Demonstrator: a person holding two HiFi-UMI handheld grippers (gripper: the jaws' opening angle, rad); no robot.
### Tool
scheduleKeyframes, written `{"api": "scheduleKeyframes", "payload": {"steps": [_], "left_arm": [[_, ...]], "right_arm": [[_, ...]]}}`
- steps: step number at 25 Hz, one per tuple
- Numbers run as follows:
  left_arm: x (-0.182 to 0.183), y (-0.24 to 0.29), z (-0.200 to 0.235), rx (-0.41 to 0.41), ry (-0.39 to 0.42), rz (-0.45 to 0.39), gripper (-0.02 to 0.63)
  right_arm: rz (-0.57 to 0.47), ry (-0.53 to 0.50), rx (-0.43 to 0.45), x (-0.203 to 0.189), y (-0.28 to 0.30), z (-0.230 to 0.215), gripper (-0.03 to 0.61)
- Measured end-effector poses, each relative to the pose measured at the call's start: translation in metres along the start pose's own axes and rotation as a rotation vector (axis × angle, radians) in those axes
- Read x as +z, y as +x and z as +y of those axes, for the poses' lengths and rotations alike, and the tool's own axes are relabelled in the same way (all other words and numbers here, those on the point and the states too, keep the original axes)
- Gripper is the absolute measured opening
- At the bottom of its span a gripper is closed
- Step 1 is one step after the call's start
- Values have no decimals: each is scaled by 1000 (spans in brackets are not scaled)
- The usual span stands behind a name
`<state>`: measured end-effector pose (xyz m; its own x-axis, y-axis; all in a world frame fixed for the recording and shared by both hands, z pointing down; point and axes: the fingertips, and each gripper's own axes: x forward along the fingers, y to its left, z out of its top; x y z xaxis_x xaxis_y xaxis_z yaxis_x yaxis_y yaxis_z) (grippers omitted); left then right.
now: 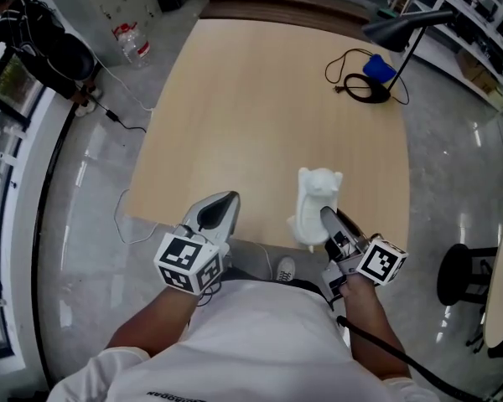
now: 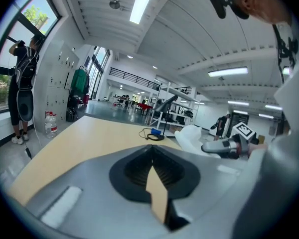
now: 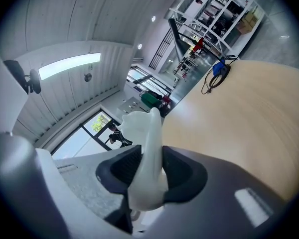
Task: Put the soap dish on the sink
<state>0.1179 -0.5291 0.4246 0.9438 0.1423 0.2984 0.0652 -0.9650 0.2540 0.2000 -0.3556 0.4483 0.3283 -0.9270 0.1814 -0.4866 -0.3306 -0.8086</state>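
Right tongs (image 1: pixel 329 219) are clamped on the white soap dish (image 1: pixel 315 201). It's held up on edge in the lower middle of the head view, right over the near edge of the light wood worktop (image 1: pixel 260 90), though I can't tell if it's actually touching. Left tongs (image 1: pixel 225 201) are at the lower left, closed together with nothing in them, tips over that same near edge. A black lamp (image 1: pixel 402 28) and a small blue thing (image 1: pixel 379 67) sit at the worktop's upper right.
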Motion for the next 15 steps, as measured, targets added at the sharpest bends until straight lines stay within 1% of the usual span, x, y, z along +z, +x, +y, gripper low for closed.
{"api": "scheduleKeyframes", "payload": {"steps": [4,8,11,15], "left_arm": [[2,2,16,-28,9,14,9],[8,3,43,-52,13,24,9],[8,3,55,-69,22,32,9],[3,6,68,-90,44,51,9]], "right_arm": [[-20,-1,-14,-3,13,8,135],[-28,-5,-44,-10,34,15,135],[-33,-6,-67,-14,43,18,135],[-49,32,-66,-19,61,24,135]]}}
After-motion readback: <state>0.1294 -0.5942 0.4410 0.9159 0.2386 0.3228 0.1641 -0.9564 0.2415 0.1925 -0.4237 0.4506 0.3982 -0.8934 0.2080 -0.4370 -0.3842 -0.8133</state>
